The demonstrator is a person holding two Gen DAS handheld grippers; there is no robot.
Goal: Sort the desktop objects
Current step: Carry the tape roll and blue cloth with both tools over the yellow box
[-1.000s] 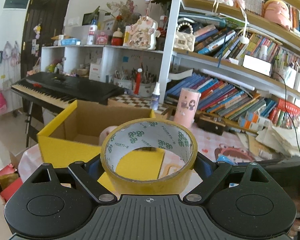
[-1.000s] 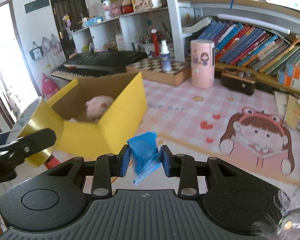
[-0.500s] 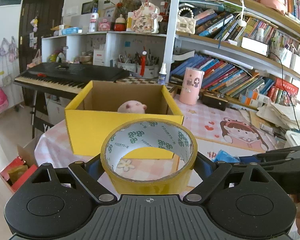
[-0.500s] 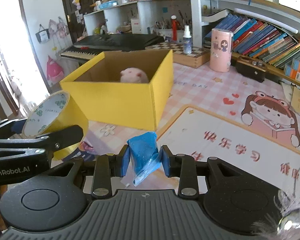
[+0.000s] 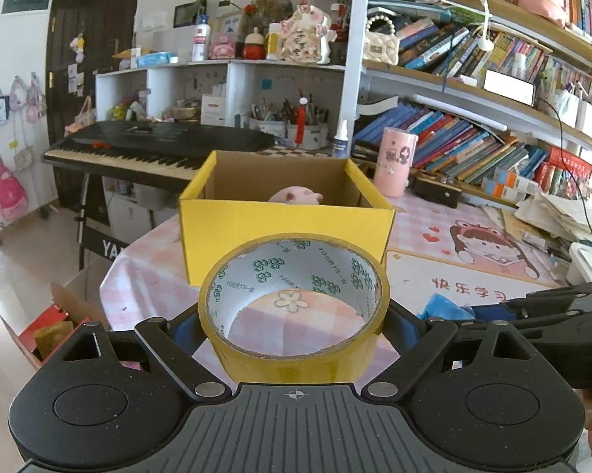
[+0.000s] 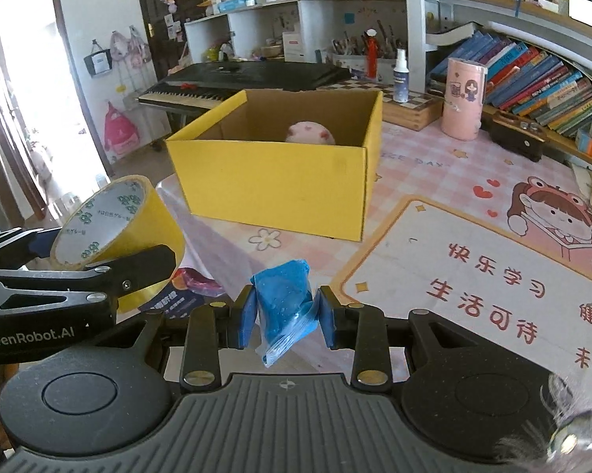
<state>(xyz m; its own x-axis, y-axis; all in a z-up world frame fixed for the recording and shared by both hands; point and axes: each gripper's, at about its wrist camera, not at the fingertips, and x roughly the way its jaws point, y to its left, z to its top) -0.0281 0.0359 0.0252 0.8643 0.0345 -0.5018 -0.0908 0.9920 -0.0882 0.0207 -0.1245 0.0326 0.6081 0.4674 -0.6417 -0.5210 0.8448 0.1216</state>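
Your left tool (image 5: 294,327) clamps the yellow tape roll (image 5: 294,307) by its sides while your right tool (image 6: 284,309) pinches a blue bag (image 6: 284,303), both held off the surface (image 6: 434,181), the open yellow box (image 6: 272,181) ahead to receive them.

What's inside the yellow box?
A pink plush toy sits inside the yellow box, near the back. The front wall hides the box floor, so anything else in there can't be seen.

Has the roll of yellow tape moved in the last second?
Yes. The yellow tape roll, clamped in the left tongs, has backed away from the yellow box, which now looks smaller and farther.
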